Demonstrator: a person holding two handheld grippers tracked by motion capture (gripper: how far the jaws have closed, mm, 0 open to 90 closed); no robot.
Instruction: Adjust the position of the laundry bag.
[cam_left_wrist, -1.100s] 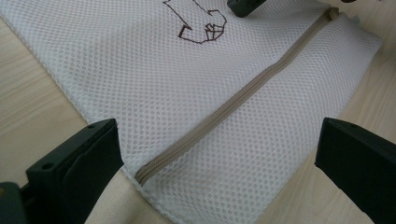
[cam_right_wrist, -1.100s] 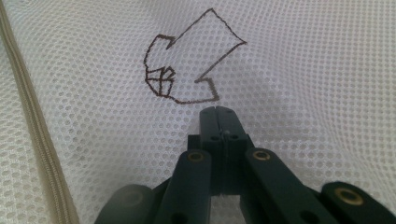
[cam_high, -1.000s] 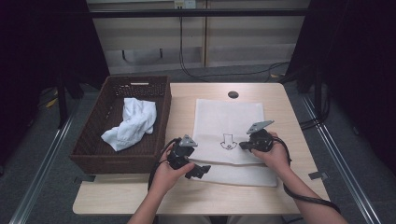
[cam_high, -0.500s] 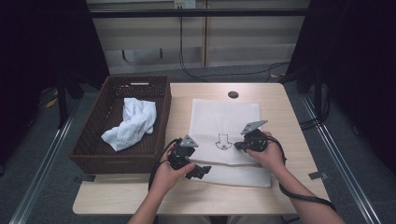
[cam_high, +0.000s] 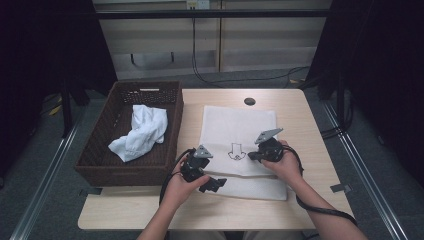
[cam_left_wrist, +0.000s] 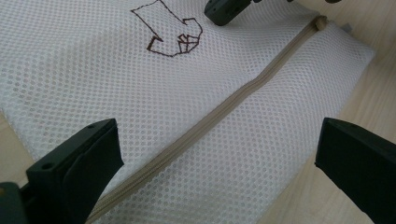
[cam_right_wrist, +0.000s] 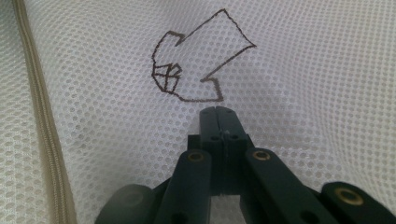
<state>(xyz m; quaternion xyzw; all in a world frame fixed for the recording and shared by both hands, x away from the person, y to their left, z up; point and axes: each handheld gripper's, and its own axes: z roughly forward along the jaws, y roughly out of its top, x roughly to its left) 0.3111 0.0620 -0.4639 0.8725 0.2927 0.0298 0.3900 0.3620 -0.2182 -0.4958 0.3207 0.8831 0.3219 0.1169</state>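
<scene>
White mesh bag (cam_high: 235, 137) lies flat, zip shut, under both claws: left gripper (cam_high: 214, 183) spread wide over its zipper (cam_left_wrist: 205, 128), right gripper (cam_right_wrist: 217, 114) pinched closed on mesh beside the arrow (cam_right_wrist: 196, 70), wicker basket (cam_high: 95, 165) with crumpled cloth (cam_high: 140, 131) beyond the left.

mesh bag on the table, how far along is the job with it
Early stage. Done: the mesh bag lies flat on the table. In hand: the right gripper is shut, seemingly pinching the mesh beside the drawn arrow, while the left gripper hangs open over the zipper. Left: the zipper looks closed, and the white cloth lies in the basket.
</scene>
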